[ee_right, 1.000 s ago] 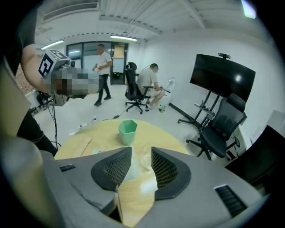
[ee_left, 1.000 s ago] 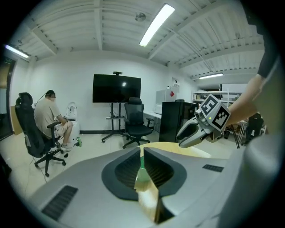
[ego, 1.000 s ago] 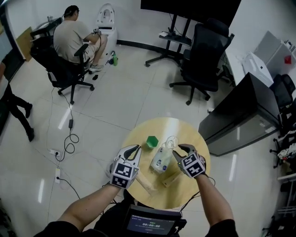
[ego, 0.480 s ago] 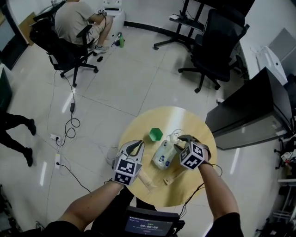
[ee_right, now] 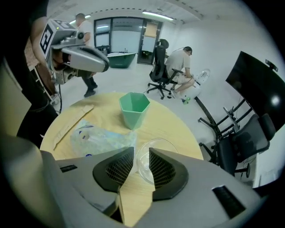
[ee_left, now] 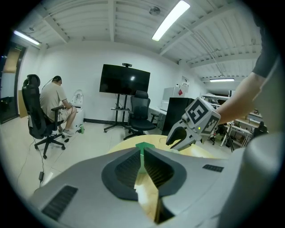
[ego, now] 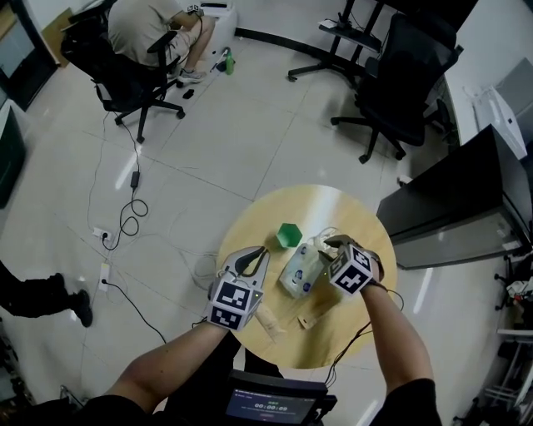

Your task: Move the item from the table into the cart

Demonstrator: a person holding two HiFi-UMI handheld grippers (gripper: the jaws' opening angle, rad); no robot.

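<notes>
A round wooden table (ego: 333, 208) carries a green cup (ego: 289, 235), a clear plastic bag (ego: 301, 270) with blue print and a clear round plastic dish (ee_right: 156, 153). My right gripper (ego: 331, 243) hangs just past the bag's far end. Its jaws are closing, and the dish's near rim stands between its fingertips (ee_right: 141, 162), with a gap still showing on each side. The green cup (ee_right: 134, 109) stands just beyond. My left gripper (ego: 260, 252) hovers at the table's left edge, shut and empty, pointing at the cup (ee_left: 143, 146).
A pale wooden strip (ego: 268, 323) and a smaller piece (ego: 315, 314) lie near the table's front. Black office chairs (ego: 400, 79) stand behind, a dark cabinet (ego: 466, 200) stands to the right, and cables (ego: 125, 225) trail on the floor at left. A seated person (ego: 154, 25) is far back left.
The right gripper's jaws have narrowed round the clear dish's rim. The left gripper stays shut in about the same place. The head view has drifted, so the table sits slightly higher.
</notes>
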